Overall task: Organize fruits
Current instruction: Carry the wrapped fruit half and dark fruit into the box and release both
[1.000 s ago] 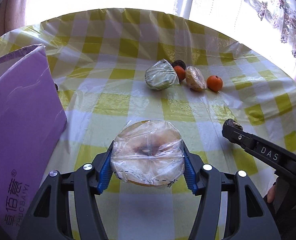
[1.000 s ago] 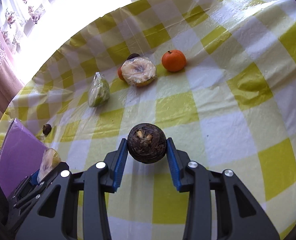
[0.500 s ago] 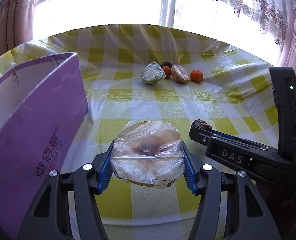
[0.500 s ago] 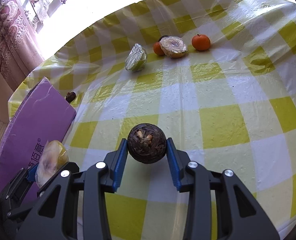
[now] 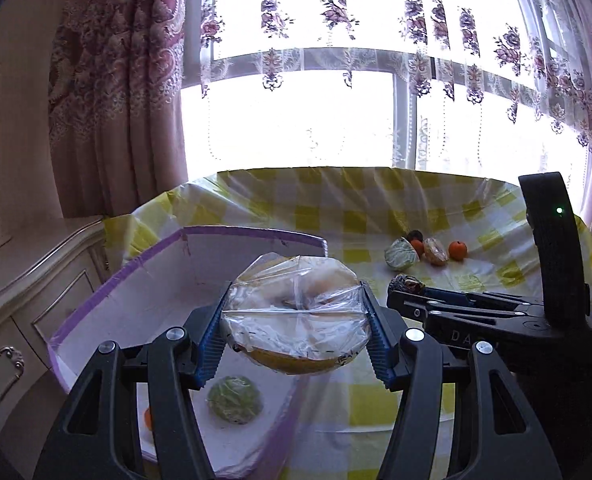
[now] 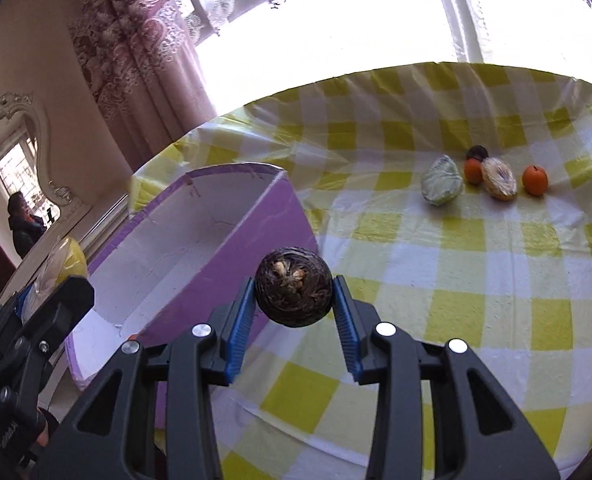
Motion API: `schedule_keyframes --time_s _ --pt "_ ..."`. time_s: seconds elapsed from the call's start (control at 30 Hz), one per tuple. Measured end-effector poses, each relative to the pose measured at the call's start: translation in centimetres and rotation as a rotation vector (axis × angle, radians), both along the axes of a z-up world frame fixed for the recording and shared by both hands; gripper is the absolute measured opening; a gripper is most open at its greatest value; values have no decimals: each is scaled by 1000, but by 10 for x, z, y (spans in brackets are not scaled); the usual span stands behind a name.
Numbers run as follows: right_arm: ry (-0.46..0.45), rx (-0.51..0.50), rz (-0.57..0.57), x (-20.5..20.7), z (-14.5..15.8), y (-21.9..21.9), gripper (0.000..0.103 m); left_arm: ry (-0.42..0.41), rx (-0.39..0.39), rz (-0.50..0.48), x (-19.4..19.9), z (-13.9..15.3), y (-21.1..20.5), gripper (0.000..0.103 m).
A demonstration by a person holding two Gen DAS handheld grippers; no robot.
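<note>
My left gripper is shut on a plastic-wrapped halved fruit and holds it above the right wall of the open purple box. Inside the box lie a wrapped green fruit and a bit of an orange one. My right gripper is shut on a dark brown round fruit, held in the air just right of the box. It also shows in the left wrist view.
On the yellow checked tablecloth far off lie a wrapped green fruit, a dark fruit, two oranges, and a wrapped halved fruit. A window with curtains is behind. A cabinet stands left of the table.
Both grippers have lifted and swung left toward the purple box with their fruits. The box's inside has come into view and the wrapped fruit now hangs over its wall.
</note>
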State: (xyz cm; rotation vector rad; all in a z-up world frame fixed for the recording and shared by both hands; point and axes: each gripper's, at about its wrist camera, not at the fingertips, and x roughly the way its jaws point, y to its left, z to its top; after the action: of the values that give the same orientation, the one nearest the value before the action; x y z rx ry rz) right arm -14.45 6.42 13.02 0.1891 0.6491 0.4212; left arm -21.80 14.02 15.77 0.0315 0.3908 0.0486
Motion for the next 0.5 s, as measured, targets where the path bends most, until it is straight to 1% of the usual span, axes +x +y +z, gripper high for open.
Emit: schedule_keyframes --time_s 0.1,0.23,0.3,0.4,0.43,0.5 --pt "-56 -36 102 -5 19 40 39 40 7 94 0 7 38 57" --pt "-70 -92 184 -6 25 79 40 155 14 190 10 -3 83 57" --pt "-67 -121 215 -6 24 95 40 208 33 201 17 -9 98 57" --pt "-54 -166 258 -5 19 115 40 263 89 200 30 -16 113 57" --pt "-48 -178 271 -4 16 121 40 286 97 192 37 -19 117 57" --pt "-33 -213 282 -2 9 132 40 343 89 170 49 -28 125 57"
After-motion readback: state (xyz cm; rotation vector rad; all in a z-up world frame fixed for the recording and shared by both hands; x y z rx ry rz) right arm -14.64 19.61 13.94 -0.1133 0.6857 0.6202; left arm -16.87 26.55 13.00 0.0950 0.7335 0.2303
